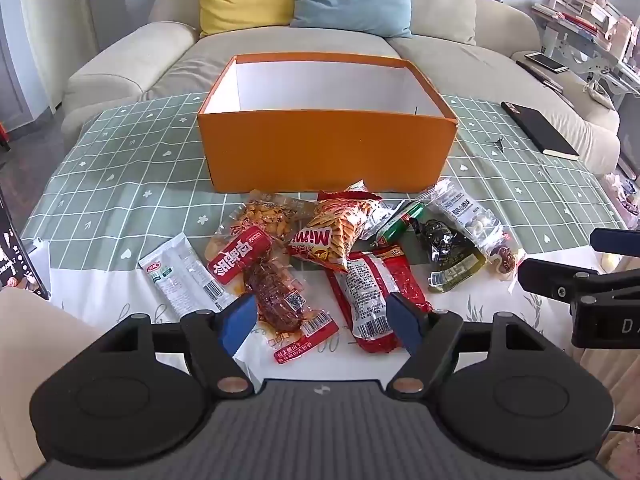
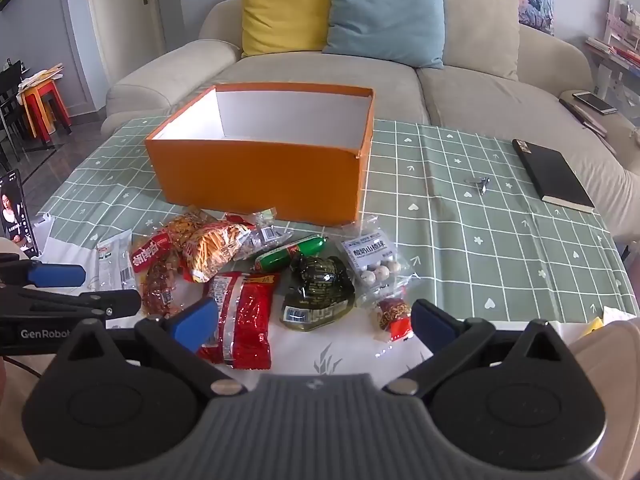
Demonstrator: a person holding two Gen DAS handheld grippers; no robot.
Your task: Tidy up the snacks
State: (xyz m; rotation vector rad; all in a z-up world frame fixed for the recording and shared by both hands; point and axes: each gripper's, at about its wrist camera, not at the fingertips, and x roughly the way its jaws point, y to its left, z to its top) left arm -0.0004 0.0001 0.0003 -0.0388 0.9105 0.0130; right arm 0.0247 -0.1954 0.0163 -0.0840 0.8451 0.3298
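Both the left gripper [image 1: 322, 316] and right gripper [image 2: 314, 322] hang wide open, holding nothing, just above the snack packets [image 2: 240, 280] (heaped before the orange box [image 2: 260, 176]).

"Mimi" reads upside down on the orange snack bag [image 1: 340, 232]; "GenRobot" marks the left claw's [image 2: 56, 276] black body.

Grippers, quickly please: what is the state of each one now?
Left gripper: open, holding nothing.
Right gripper: open, holding nothing.
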